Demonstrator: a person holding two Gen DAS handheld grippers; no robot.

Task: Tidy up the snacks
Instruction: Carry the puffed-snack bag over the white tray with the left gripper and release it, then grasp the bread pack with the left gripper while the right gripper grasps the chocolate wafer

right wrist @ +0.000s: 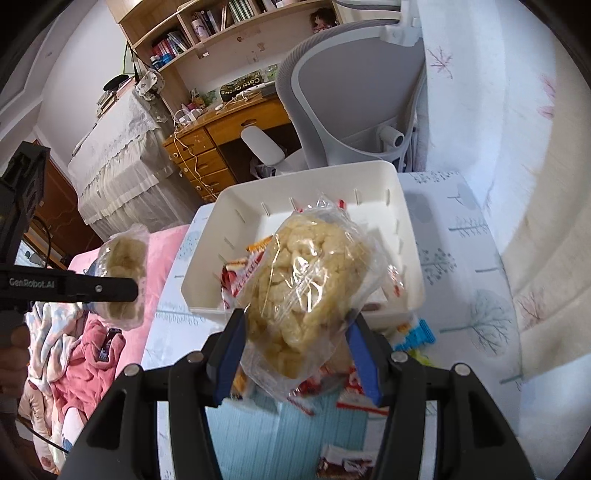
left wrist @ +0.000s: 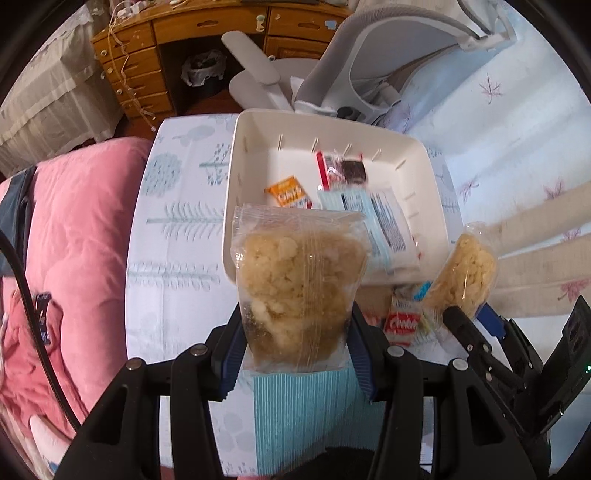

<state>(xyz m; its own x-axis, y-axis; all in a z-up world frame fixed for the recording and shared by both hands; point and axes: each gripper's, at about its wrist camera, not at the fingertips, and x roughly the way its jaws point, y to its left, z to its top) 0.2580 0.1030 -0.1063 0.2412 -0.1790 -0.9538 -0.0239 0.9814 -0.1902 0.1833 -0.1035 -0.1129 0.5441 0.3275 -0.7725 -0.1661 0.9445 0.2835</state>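
We see the left tool (left wrist: 297, 332) clamped on a clear bag of pale puffed snacks (left wrist: 299, 280), held up just short of the white bin (left wrist: 424, 155). The right tool (right wrist: 295, 347) grips a second such bag (right wrist: 306, 280) over the bin's near wall. Only the left view shows the orange packet (left wrist: 290, 194) inside; only the right shows bookshelves (right wrist: 207, 22).

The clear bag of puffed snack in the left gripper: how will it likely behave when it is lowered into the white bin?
The clear bag is thin crinkled film, so it will probably flop and slump, not stand. Its puffed pieces look airy, likely light but crushable under the left gripper. The white bin already holds packets, so it may rest tilted.
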